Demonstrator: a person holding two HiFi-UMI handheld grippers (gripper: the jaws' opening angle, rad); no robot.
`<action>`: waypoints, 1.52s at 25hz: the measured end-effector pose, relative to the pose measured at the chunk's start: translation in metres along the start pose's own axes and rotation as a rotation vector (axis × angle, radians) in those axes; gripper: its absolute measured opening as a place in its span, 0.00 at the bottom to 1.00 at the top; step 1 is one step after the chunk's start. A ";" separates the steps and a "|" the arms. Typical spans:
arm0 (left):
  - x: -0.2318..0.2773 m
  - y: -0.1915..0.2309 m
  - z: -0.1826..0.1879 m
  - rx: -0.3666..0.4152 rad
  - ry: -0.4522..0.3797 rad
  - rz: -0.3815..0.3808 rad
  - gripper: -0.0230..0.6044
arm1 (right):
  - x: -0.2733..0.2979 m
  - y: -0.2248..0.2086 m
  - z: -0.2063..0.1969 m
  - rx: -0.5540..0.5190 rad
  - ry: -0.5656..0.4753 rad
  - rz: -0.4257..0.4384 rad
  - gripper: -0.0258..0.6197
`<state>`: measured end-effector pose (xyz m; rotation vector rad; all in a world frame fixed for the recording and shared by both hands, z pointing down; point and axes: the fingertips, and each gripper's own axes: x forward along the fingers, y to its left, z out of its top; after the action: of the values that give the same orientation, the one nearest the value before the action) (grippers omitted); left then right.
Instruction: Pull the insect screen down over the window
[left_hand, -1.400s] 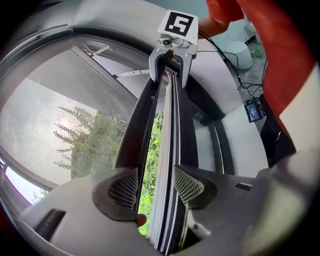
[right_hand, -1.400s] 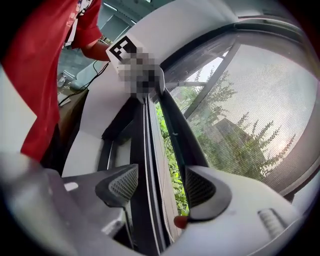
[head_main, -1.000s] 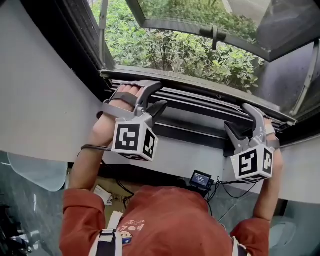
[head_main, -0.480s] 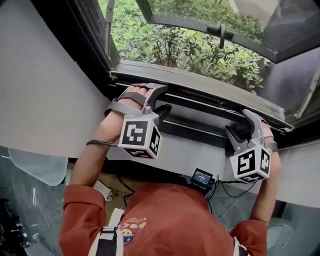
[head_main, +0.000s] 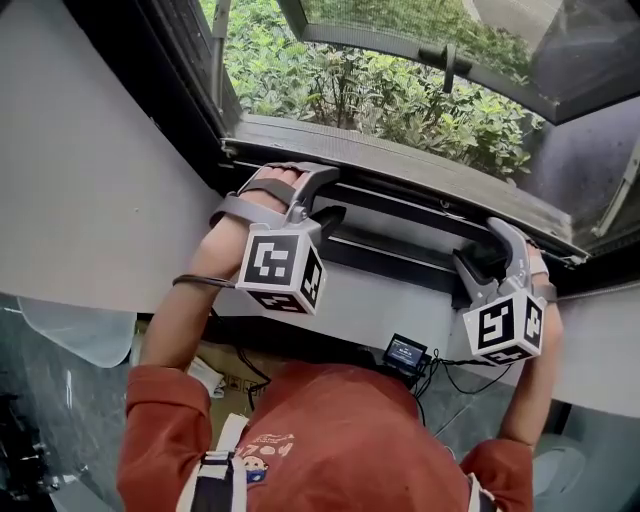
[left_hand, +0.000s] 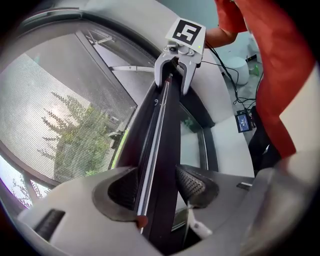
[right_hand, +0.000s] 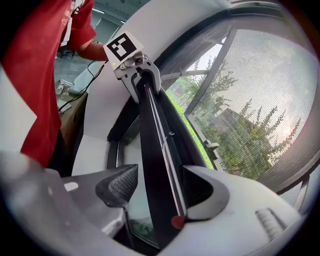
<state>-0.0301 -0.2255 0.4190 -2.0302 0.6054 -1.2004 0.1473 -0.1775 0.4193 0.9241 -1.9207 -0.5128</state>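
The insect screen's dark pull bar (head_main: 400, 222) lies across the bottom of the window, close above the lower frame. My left gripper (head_main: 322, 195) is shut on its left part and my right gripper (head_main: 480, 248) is shut on its right part. In the left gripper view the bar (left_hand: 162, 130) runs between my left gripper's (left_hand: 157, 185) pads and on to the right gripper (left_hand: 175, 70). In the right gripper view the bar (right_hand: 155, 130) runs from my right gripper (right_hand: 160, 187) to the left gripper (right_hand: 137, 75). The grey mesh (left_hand: 55, 95) stretches above the bar, with trees behind the mesh (right_hand: 260, 90).
A grey outer sill (head_main: 400, 160) and green bushes (head_main: 380, 95) lie beyond the bar. A black window handle (head_main: 447, 62) hangs on the open sash above. Below are a white ledge (head_main: 380, 310), a small lit device (head_main: 403, 353) with cables, and the person's red sleeves.
Both grippers, still shut on the bar, came down a little with it toward the lower frame in the first half second. Since then they have hardly moved.
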 end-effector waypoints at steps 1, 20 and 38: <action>0.000 0.000 0.000 0.000 -0.001 -0.001 0.40 | 0.000 0.000 -0.001 0.002 0.001 0.001 0.49; 0.006 -0.017 -0.001 -0.038 -0.062 -0.019 0.40 | 0.008 0.013 -0.008 0.030 -0.022 -0.012 0.49; 0.009 -0.009 -0.001 -0.102 -0.122 -0.022 0.40 | 0.012 0.004 -0.006 0.103 -0.051 -0.063 0.50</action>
<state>-0.0264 -0.2258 0.4314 -2.1828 0.5965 -1.0688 0.1473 -0.1837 0.4314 1.0498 -1.9845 -0.4824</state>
